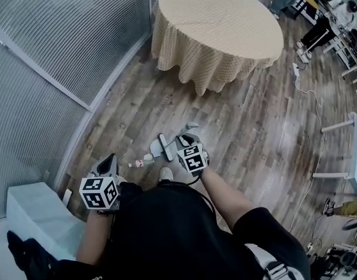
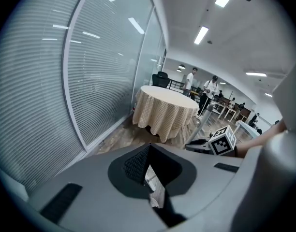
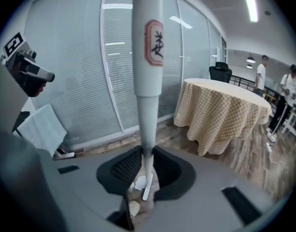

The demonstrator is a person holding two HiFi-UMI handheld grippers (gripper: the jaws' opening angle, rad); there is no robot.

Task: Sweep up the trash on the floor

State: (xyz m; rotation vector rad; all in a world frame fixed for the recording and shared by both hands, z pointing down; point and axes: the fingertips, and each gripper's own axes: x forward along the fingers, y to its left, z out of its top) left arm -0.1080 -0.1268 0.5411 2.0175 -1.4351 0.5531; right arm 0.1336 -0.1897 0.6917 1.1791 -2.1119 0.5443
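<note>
My right gripper [image 1: 187, 139] is shut on an upright white broom handle [image 3: 147, 81] with a red label; the pole rises between its jaws [image 3: 145, 170]. The broom head [image 1: 164, 147] rests on the wood floor just ahead of my feet. Trash lies around it: a small red-labelled bottle [image 1: 137, 164], a crumpled white scrap [image 1: 148, 157] and a grey scrap [image 1: 192, 125]. White scraps [image 3: 140, 181] show through the jaw gap. My left gripper [image 1: 107, 159] hangs lower left, shut, with nothing seen in it [image 2: 148, 173]. The handle [image 2: 204, 122] leans at the right of the left gripper view.
A round table with a tan checked cloth [image 1: 219, 28] stands ahead. A glass partition with blinds [image 1: 62, 51] runs along the left. A white box [image 1: 38, 220] sits at my lower left. A cable [image 1: 315, 115] crosses the floor at right, near a white table leg [image 1: 342, 124].
</note>
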